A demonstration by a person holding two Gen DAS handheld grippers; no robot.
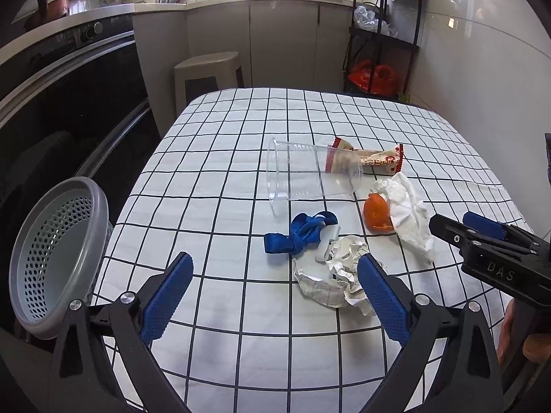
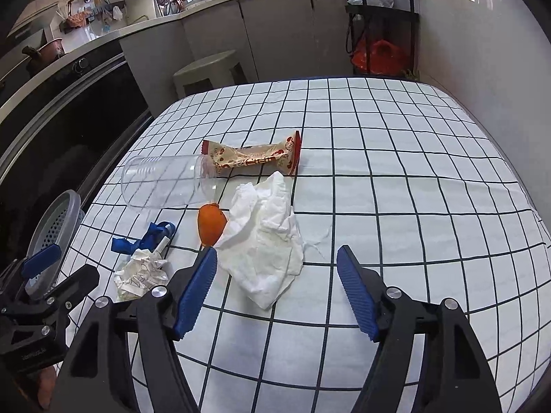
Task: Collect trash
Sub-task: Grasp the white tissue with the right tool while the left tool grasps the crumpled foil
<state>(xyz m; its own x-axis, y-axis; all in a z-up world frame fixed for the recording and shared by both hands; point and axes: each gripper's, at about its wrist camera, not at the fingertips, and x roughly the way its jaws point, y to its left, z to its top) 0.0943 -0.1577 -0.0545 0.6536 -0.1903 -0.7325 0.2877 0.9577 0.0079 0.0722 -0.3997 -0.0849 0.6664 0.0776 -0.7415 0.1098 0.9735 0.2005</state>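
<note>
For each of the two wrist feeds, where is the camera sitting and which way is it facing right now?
Left wrist: on the left gripper, angled down over the checked table at the crumpled paper; its own open blue fingers show, with the right gripper entering from the picture's right.
Right wrist: on the right gripper, angled down at the white tissue; open fingers show, left gripper at the picture's left.
Shared: plastic cup, orange peel, grey basket.

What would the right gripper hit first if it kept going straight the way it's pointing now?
Most likely the crumpled white tissue: it lies just ahead of the open right gripper, nearer its left finger. Depth is hard to judge, so it could meet bare tablecloth first.
</note>
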